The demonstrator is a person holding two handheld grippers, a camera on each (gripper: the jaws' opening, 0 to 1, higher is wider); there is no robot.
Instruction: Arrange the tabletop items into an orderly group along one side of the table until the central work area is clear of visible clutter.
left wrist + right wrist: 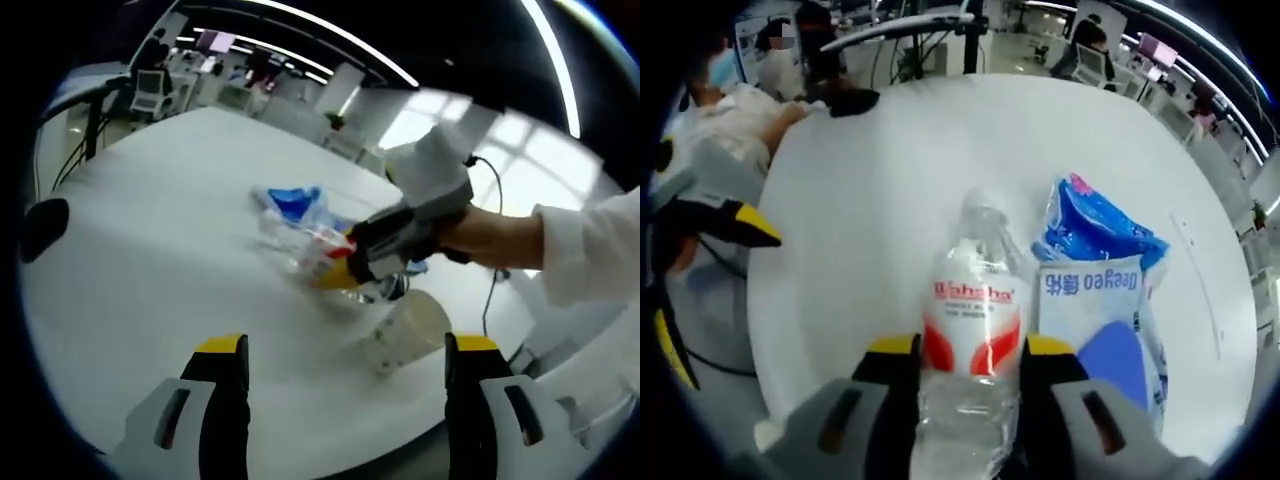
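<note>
A clear plastic water bottle (972, 330) with a red and white label lies between the yellow-tipped jaws of my right gripper (973, 350), which is shut on it. Beside the bottle, to its right, rests a blue and white tissue pack (1098, 270). In the left gripper view my left gripper (345, 348) stands open over the bare white table (150, 250). Ahead of it the right gripper (385, 250), held by a hand in a white sleeve, grips the bottle (300, 240) near the blue pack (292, 202). A pale paper cup (405, 330) lies on its side close by.
A black object (45, 225) sits at the table's left edge. Desks, chairs and monitors fill the office beyond. A seated person in white (725, 110) is past the table's far edge, with a dark item (852, 100) on the table near them.
</note>
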